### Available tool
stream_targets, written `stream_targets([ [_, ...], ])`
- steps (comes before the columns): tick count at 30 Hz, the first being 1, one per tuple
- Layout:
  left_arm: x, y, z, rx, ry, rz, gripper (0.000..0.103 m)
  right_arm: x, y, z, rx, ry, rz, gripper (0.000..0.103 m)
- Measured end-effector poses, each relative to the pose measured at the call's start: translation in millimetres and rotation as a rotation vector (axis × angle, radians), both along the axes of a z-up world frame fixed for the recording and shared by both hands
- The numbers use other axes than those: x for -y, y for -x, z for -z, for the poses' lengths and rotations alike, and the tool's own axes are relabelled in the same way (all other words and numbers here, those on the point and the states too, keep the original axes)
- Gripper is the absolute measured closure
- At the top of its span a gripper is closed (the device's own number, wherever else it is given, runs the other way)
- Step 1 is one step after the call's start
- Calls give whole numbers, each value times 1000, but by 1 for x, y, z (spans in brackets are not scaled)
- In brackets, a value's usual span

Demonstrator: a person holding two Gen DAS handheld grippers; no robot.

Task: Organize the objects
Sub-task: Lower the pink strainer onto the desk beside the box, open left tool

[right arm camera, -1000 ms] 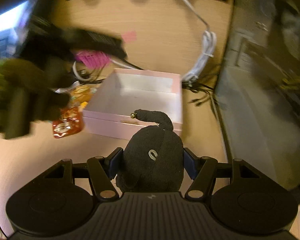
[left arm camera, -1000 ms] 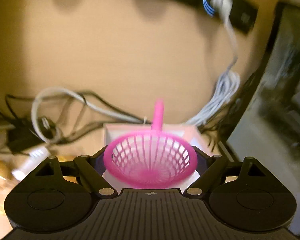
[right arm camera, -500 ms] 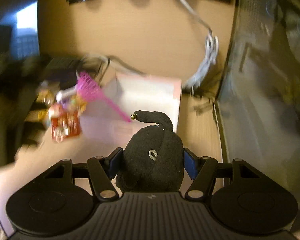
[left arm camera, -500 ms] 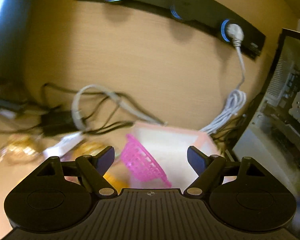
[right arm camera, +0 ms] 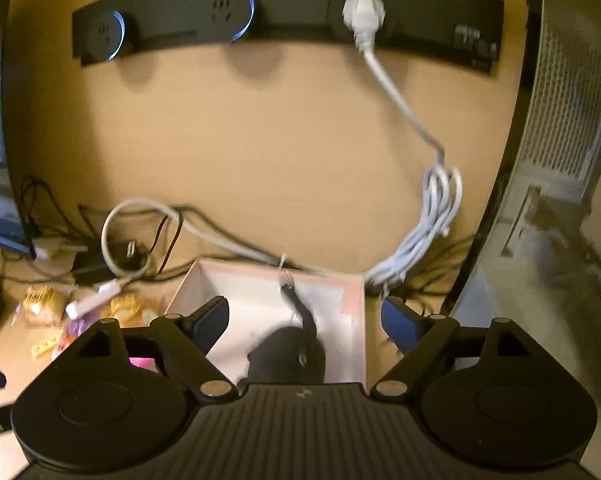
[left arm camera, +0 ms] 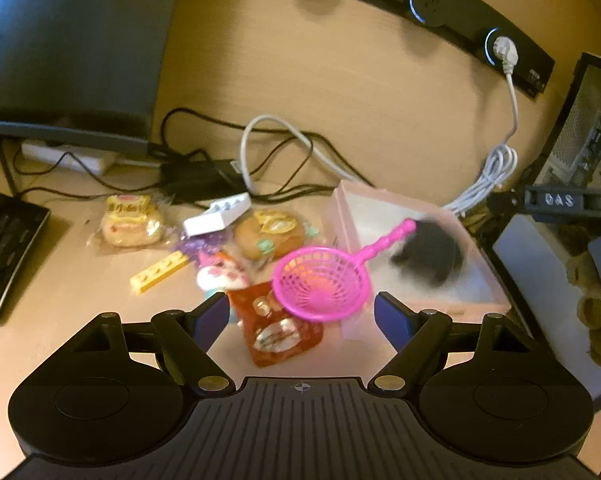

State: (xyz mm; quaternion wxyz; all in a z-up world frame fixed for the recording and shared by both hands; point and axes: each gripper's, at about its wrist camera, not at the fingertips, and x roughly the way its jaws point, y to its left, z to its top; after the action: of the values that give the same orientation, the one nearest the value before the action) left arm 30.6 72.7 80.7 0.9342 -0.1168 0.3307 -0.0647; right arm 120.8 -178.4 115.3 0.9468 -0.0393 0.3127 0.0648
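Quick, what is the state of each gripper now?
Left gripper: open, holding nothing; pink strainer lies free ahead.
Right gripper: jaws opening, black pouch released over the pink box.

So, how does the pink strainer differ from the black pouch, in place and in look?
The pink strainer is an open mesh scoop with a handle; the black pouch is soft, dark fabric. The strainer leans on the pink box's left wall, its bowl outside over a red packet; the pouch is wholly inside the box. Neither is gripped.

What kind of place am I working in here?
Probably a home or office computer desk: a monitor and keyboard at the left, a wall power strip, and a computer case at the right.
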Motion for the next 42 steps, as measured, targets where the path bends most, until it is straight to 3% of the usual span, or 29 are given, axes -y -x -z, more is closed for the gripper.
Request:
stream_targets([
  [10, -14, 8, 14, -33, -18, 17, 19, -20, 56, 45, -59, 100, -69, 9],
  [16, -24, -15, 19, -42, 5, 25, 20, -27, 77, 59, -96, 104, -91, 7],
  [17, -23, -21, 22, -61, 12, 48, 23, -29, 79, 59, -100, 106, -92, 7],
  [19, -19, -29, 30, -110, 49, 87, 38, -30, 85, 61, -106, 110, -87, 7],
  [21, -14, -31, 36, -137, 66, 114, 40, -27, 91, 60, -113, 97, -81, 6],
  [30, 22, -34, 59, -214, -19, 187, 49, -14, 105, 60, -143, 63, -35, 5],
  [32, 27, -35, 64, -229, -27, 182, 60, -11, 109, 60, -144, 64, -29, 5],
  [33, 29, -35, 66, -236, -31, 177, 80, -8, 112, 61, -144, 64, -24, 5],
  [34, 30, -34, 67, -242, -41, 168, 86, -6, 114, 60, -146, 62, -19, 5],
  [42, 28, -13, 42, -186, -30, 200, 90, 16, 134, 63, -170, 53, 8, 5],
])
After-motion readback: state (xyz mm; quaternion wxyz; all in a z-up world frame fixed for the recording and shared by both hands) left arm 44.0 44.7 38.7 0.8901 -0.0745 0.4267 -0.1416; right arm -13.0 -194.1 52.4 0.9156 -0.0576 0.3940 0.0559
